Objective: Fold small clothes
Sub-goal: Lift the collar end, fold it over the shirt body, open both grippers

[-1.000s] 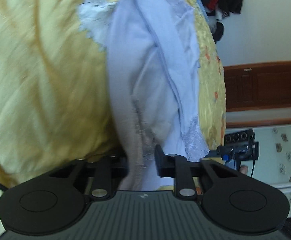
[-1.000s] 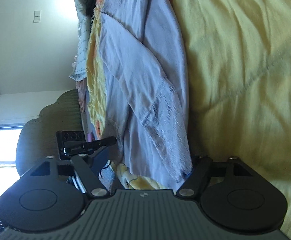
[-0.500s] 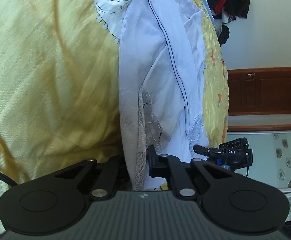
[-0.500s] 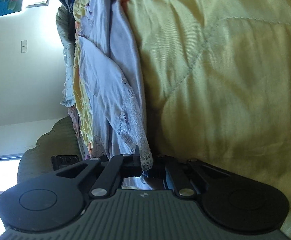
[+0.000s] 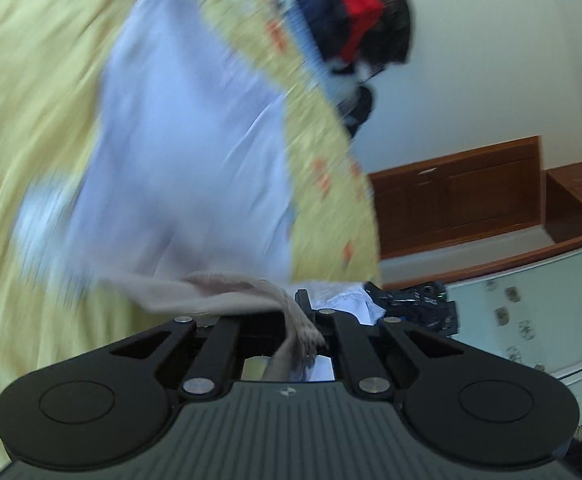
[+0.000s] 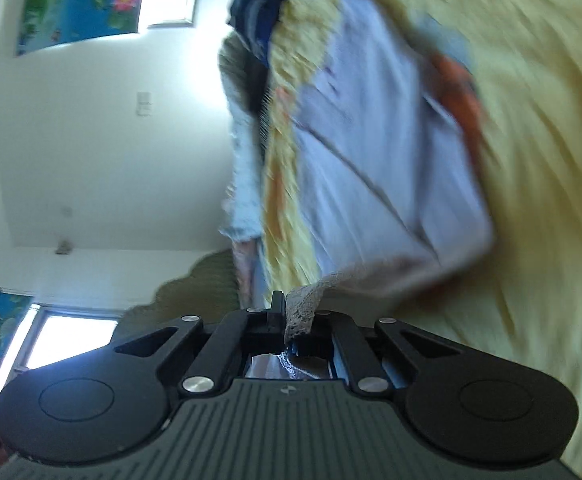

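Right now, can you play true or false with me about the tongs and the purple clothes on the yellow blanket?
1. The left tongs pinch the lacy edge of the pale purple garment. True.
2. The right tongs are wide open and hold nothing. False: they are shut on the garment's lace trim.
3. The garment lies over a yellow blanket. True.
4. The garment is bright green. False: it is pale purple with beige lace.
5. A pile of dark and red clothes sits past the garment, near the wall. True.
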Action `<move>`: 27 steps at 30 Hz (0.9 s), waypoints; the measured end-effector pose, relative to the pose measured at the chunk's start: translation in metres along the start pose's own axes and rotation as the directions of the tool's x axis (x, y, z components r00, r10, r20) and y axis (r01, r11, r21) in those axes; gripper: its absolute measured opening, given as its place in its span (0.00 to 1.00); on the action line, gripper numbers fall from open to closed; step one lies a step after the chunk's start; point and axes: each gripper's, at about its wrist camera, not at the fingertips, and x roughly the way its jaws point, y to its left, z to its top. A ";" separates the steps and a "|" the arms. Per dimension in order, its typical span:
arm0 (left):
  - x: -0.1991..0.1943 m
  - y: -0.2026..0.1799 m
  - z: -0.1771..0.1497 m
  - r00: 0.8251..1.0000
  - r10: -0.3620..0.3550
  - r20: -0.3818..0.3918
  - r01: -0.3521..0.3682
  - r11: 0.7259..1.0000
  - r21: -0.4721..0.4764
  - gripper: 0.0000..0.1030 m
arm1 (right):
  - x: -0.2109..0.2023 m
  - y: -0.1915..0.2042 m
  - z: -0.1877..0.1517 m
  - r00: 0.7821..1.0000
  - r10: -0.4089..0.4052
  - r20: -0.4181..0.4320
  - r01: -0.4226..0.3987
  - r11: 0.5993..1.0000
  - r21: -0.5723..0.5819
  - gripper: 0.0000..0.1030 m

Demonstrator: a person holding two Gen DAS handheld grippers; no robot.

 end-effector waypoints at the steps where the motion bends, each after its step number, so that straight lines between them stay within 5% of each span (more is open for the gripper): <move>1: 0.003 -0.005 0.021 1.000 -0.005 0.026 0.004 1.000 0.027 0.06 | 0.006 0.004 0.022 1.000 0.013 0.023 -0.013 1.000 -0.016 0.06; 6: 0.029 0.003 0.139 0.979 0.034 0.199 -0.043 0.998 0.040 0.06 | 0.048 -0.010 0.145 0.988 0.030 0.153 -0.041 0.997 0.068 0.14; 8: 0.052 0.036 0.179 0.976 0.099 0.192 -0.088 0.994 -0.067 0.06 | 0.068 -0.040 0.185 0.980 -0.086 0.178 0.051 0.980 0.190 0.44; 9: 0.061 0.054 0.192 0.973 0.150 0.175 -0.124 0.981 -0.150 0.06 | 0.075 -0.054 0.198 0.973 -0.146 0.178 0.100 0.965 0.244 0.47; 10: 0.067 0.068 0.200 0.967 0.198 0.157 -0.163 0.964 -0.211 0.06 | 0.079 -0.063 0.206 0.965 -0.191 0.179 0.138 0.952 0.272 0.38; 14: 0.071 0.075 0.207 0.972 0.196 0.129 -0.165 0.962 -0.219 0.12 | 0.077 -0.064 0.210 0.973 -0.131 0.192 0.086 0.971 0.225 0.46; 16: 0.059 0.072 0.212 0.973 0.174 0.153 -0.139 0.967 -0.213 0.27 | 0.070 -0.058 0.211 0.968 -0.114 0.223 0.069 0.977 0.200 0.52; 18: 0.046 0.070 0.217 0.969 0.133 0.207 -0.085 0.971 -0.225 0.75 | 0.061 -0.053 0.215 0.961 -0.083 0.265 0.033 0.982 0.187 0.56; 20: 0.032 0.058 0.222 0.954 0.088 0.286 -0.038 0.983 -0.177 0.79 | 0.054 -0.044 0.219 0.953 -0.071 0.293 0.024 0.987 0.160 0.56; 22: 0.019 0.038 0.224 0.925 0.093 0.369 -0.063 0.994 -0.093 0.79 | 0.055 -0.026 0.224 0.948 -0.088 0.306 0.066 0.994 0.081 0.56; 24: 0.017 0.010 0.217 0.860 0.206 0.468 -0.250 0.968 0.033 0.79 | 0.061 -0.008 0.228 0.941 -0.150 0.303 0.165 0.986 -0.025 0.56; 27: 0.044 -0.012 0.197 0.767 0.390 0.509 -0.538 0.824 0.179 0.78 | 0.072 0.015 0.226 0.888 -0.298 0.350 0.386 0.898 -0.213 0.55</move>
